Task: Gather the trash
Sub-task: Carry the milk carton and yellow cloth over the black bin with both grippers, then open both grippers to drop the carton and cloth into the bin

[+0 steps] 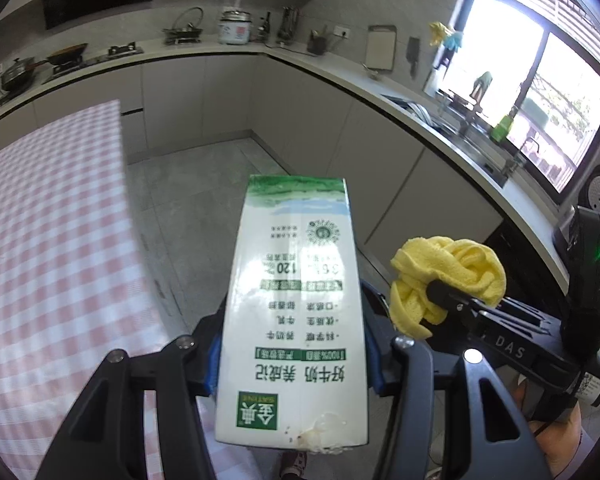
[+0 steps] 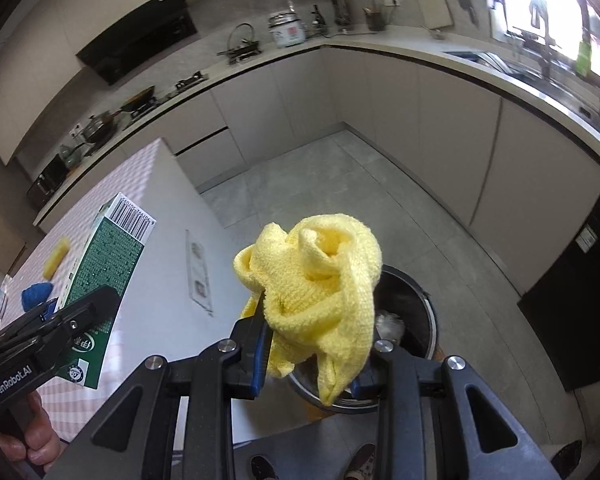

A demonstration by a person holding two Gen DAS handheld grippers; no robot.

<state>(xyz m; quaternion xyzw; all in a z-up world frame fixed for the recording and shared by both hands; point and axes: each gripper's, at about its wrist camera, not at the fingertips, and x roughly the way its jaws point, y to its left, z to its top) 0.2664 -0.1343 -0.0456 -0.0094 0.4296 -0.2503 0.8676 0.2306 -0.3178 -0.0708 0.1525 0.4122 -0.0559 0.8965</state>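
**A:** Nearest you, your left gripper point(image 1: 296, 344) was clamped on the milk carton point(image 1: 296, 312), its jaws pressed to both sides of the carton's lower half. The carton stood out ahead over the floor, just right of the checked table point(image 1: 52, 240), printed face up.

**B:** And your right gripper point(image 2: 312, 360)?

**A:** Closed on the yellow cloth point(image 2: 316, 280), which bunched above the jaws with one tail hanging down between them. Right under it sat the trash bin point(image 2: 416, 312), dark and round on the floor, with something pale already inside.

**B:** So you were at the drop, I'd judge.

**A:** Likely. To do it well, you needed the cloth centred over the bin's mouth rather than its near rim, then a full release so the tail didn't catch on a finger. The carton was further left, beside the table edge, so you'd have had to bring it across before letting go.

**B:** Anything left behind?

**A:** Further off on the table lay a yellow sponge point(image 2: 56, 260) and a blue scrubber point(image 2: 36, 296); whether they counted as trash, I couldn't tell.
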